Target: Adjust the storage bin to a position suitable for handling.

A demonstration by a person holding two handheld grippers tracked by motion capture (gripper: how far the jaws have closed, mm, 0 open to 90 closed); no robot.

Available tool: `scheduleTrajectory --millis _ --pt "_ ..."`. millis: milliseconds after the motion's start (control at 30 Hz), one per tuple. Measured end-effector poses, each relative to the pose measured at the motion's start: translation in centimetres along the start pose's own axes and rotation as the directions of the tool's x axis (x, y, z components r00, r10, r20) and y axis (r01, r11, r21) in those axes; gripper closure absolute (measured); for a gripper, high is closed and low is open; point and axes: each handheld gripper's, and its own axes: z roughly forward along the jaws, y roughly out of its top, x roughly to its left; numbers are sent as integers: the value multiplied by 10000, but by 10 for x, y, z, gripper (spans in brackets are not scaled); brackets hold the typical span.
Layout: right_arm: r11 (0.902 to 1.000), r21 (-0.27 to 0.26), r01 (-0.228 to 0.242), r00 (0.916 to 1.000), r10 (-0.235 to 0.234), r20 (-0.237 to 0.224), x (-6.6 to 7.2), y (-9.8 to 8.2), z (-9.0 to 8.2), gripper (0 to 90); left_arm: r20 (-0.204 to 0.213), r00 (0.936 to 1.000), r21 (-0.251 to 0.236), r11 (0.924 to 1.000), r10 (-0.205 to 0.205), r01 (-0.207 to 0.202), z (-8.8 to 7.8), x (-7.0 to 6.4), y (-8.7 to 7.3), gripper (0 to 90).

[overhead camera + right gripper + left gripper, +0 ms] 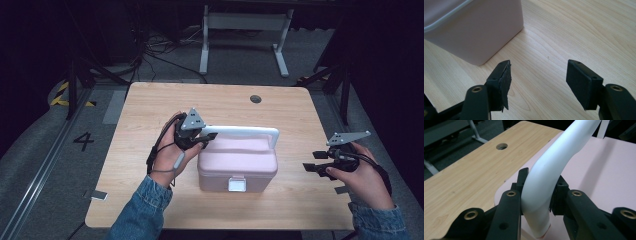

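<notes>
The white handle (242,131) runs left to right across the pink box (237,170), raised. The left gripper (202,136) pinches its left bend; the right gripper (314,162) hangs spread, its far pad edge frayed.

The pink box (237,167) w/ its raised white handle (245,131) blocks the table's (150,100) middle, so you can't cross straight thru. Your right gripper (314,166) has bare wood ahead; far side by the grommet hole (255,98) is open too.

Left hand-held gripper (204,136) clamped, right hand-held gripper (314,162) jaws apart, seemingly level
</notes>
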Motion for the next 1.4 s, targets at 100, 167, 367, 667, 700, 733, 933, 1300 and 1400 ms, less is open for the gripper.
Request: scheduleTrajectory --millis 100,167,367,667,700,733,933,1300,1400 --pt "10000 -26 -49 10000 49 18 -1 0 -1 377 88 9999 3 9999 -104 104 -1 2 4 745" --pt "9999 -46 -109 9999 109 25 -1 0 -2 381 159 9998 4 9999 -121 121 -3 4 8 744" --pt "9997 -79 -219 9996 217 -195 1 1 -3 419 210 9995 25 9997 -233 232 -5 12 18 737" --pt "9968 -666 -450 9952 390 -898 11 6 -7 500 160 9996 256 9994 -217 213 -5 24 33 730" --pt "9957 -813 -441 9944 359 -996 13 8 -9 516 146 9997 319 9993 -214 209 -4 25 35 730" --pt "9946 -951 -416 9937 312 -1079 15 9 -10 527 112 9997 303 9993 -210 206 -4 26 37 730" --pt "9909 -1319 -278 9909 100 -1341 23 13 -14 654 252 9982 260 9982 -549 542 -2 34 41 728" --pt "9526 -3040 125 9863 -617 -1528 38 26 -15 817 418 9899 -214 9904 -1356 1365 9 53 48 727" --pt "9398 -3411 234 9849 -802 -1535 41 29 -14 839 405 9887 -228 9892 -1441 1451 10 55 49 725"
